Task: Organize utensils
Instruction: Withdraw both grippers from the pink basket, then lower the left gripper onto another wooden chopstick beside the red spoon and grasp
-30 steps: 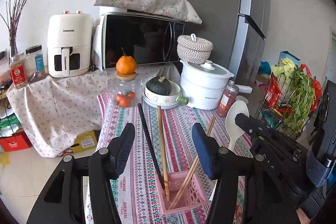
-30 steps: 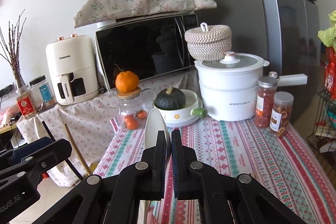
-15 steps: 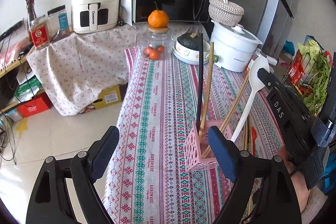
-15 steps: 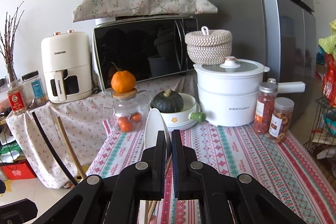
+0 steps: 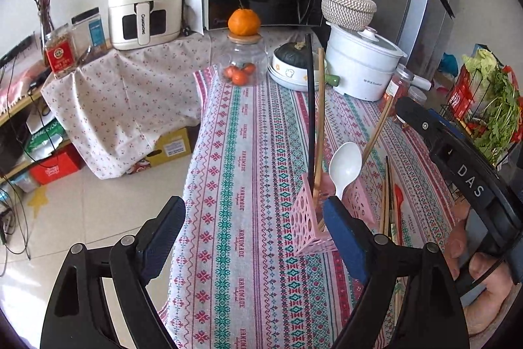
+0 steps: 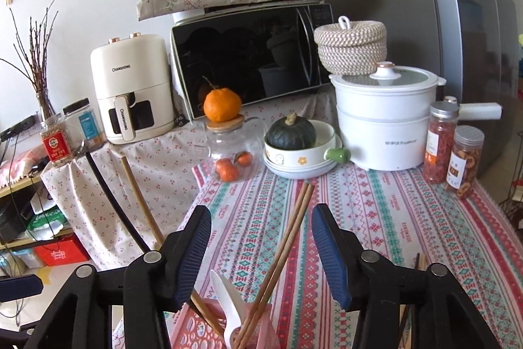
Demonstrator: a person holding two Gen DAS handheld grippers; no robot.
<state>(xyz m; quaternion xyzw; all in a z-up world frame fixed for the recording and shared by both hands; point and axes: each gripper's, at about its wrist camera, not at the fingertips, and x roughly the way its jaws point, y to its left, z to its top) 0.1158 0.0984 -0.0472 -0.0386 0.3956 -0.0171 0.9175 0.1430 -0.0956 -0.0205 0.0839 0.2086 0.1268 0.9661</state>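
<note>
A pink lattice holder (image 5: 305, 219) stands on the striped tablecloth (image 5: 235, 152). It holds a black chopstick (image 5: 310, 107), wooden chopsticks (image 5: 321, 120) and a white spoon (image 5: 345, 164). My left gripper (image 5: 253, 211) is open just before it, and its right pad hides the holder's near corner. My right gripper (image 6: 260, 218) hovers above the holder (image 6: 202, 332) with its jaws opening. The spoon (image 6: 228, 300) and leaning wooden chopsticks (image 6: 287, 237) rise between the jaws, and no pad touches them. Loose chopsticks and a red utensil (image 5: 390, 205) lie to the right of the holder.
At the table's far end stand a glass jar with an orange on top (image 6: 228, 146), a bowl with a squash (image 6: 294, 149), a white pot (image 6: 382, 120) and two spice jars (image 6: 454, 149). A vegetable basket (image 5: 487, 107) is at the right. The floor (image 5: 81, 218) drops off on the left.
My right gripper's jaws have come apart and let go of the white spoon, which now stands in the pink holder. My left gripper tipped downward and spread wider.
</note>
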